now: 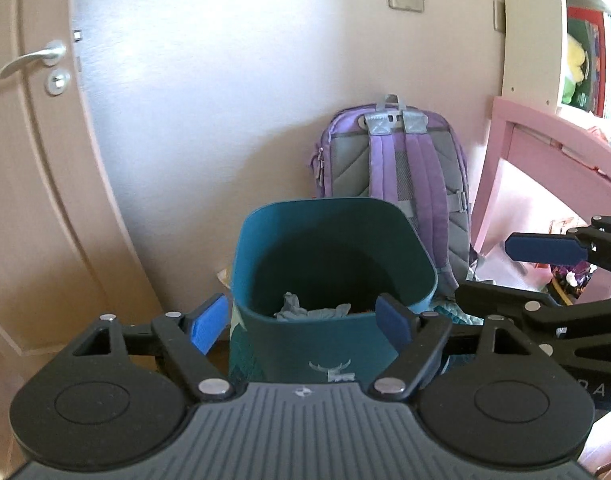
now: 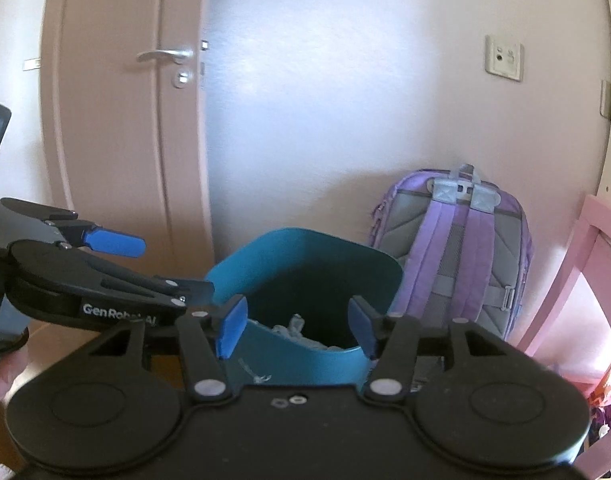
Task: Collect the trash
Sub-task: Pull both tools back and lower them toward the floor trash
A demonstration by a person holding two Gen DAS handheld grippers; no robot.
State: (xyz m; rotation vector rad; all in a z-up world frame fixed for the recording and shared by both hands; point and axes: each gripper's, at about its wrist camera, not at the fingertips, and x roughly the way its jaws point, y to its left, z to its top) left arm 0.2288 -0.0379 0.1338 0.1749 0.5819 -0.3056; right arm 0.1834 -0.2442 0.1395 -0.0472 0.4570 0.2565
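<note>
Behind teal bin (image 1: 333, 264), purple backpack (image 1: 393, 160).

Behind the smooth, matt teal plastic bin (image 1: 333, 264), which holds crumpled pale paper (image 1: 313, 312), stand a purple woven-cloth backpack (image 1: 393, 164), a pale wood-grain door (image 1: 33, 184) with a brushed-metal handle (image 1: 33, 60) and a matt painted wall (image 1: 241, 80).

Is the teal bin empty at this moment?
No. Crumpled grey-white trash lies at the bottom of the teal bin.
</note>
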